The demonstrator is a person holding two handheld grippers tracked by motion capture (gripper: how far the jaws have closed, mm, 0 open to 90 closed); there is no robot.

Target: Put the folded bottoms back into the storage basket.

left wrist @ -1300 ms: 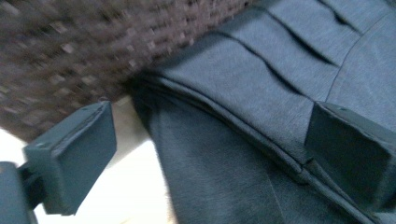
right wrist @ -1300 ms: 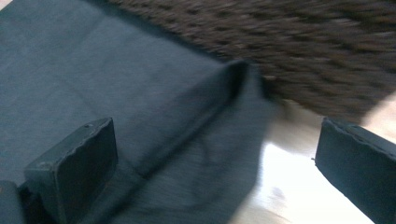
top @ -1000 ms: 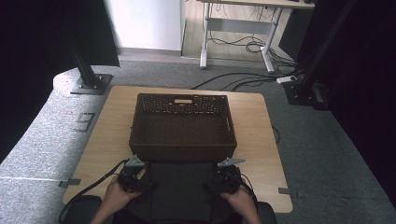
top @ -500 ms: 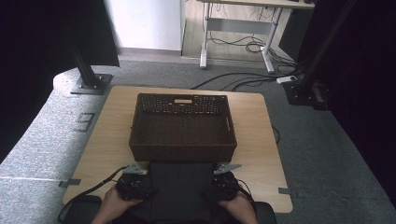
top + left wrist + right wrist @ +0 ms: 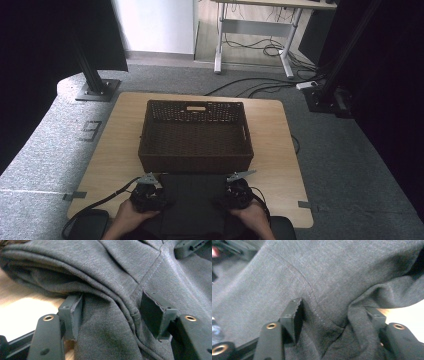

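Note:
A dark grey folded garment (image 5: 192, 205) lies flat at the table's near edge, just in front of a brown wicker basket (image 5: 196, 161). My left gripper (image 5: 159, 192) sits at the garment's left side. In the left gripper view its jaws (image 5: 112, 307) straddle the folded edge. They have just been closing, and the cloth between them lies loose. My right gripper (image 5: 226, 192) sits at the garment's right side. Its jaws (image 5: 334, 312) have also just been closing around the cloth edge, which is puckering a little between them.
The empty basket stands mid-table with a handle slot in its far wall. Bare wooden table (image 5: 120, 150) shows on either side of it. A cable trails off the front left corner. Desk legs and cables lie on the floor beyond.
Both hands have slipped slightly toward the table's near edge beside the garment. The basket and the garment lie where they were.

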